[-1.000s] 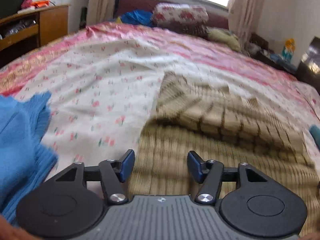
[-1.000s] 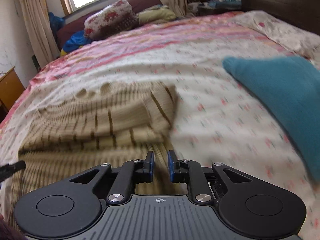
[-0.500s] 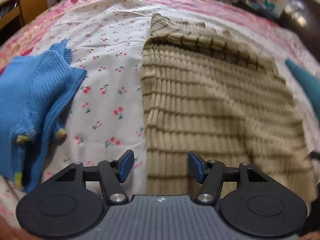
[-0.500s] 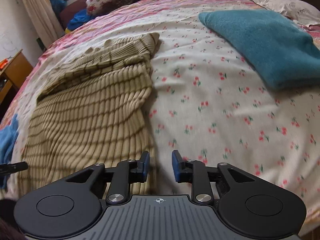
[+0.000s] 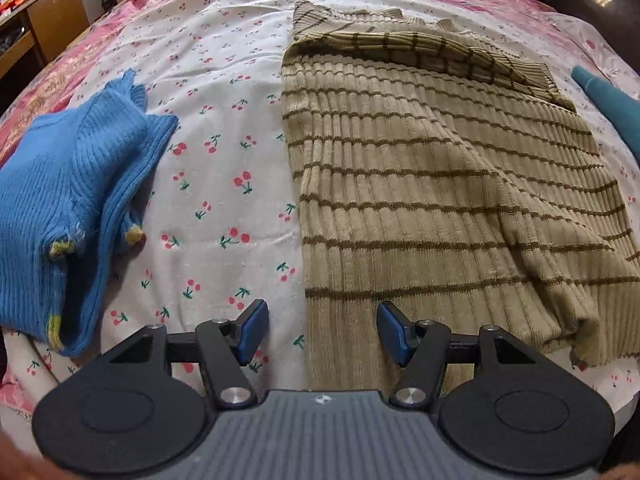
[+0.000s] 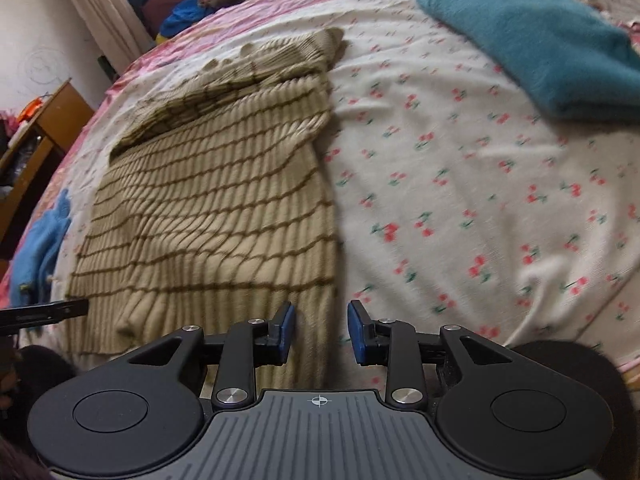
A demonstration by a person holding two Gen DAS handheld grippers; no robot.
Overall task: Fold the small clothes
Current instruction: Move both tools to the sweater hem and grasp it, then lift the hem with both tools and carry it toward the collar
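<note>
Sweater [image 5: 432, 184], tan with brown stripes, lies spread mid-bed, top part already turned over, bottom hem at the near edge; the main folds look left to do. Teal cloth [image 6: 536, 44] at the bed's right looks folded, blue knit [image 5: 68, 200] at its left bunched. Left hand-held gripper [image 5: 318, 334] gapes over the hem's left corner; right hand-held gripper [image 6: 320, 330], jaws just widening, straddles the right edge, both empty.

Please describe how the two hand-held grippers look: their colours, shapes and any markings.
Both look alike. The left hand-held gripper and right hand-held gripper each have a black body with two round discs, a grey ribbed middle plate bearing a small white mark, silver pivot screws, black link arms, and two blue pads. No cables or sleeves show.
</note>
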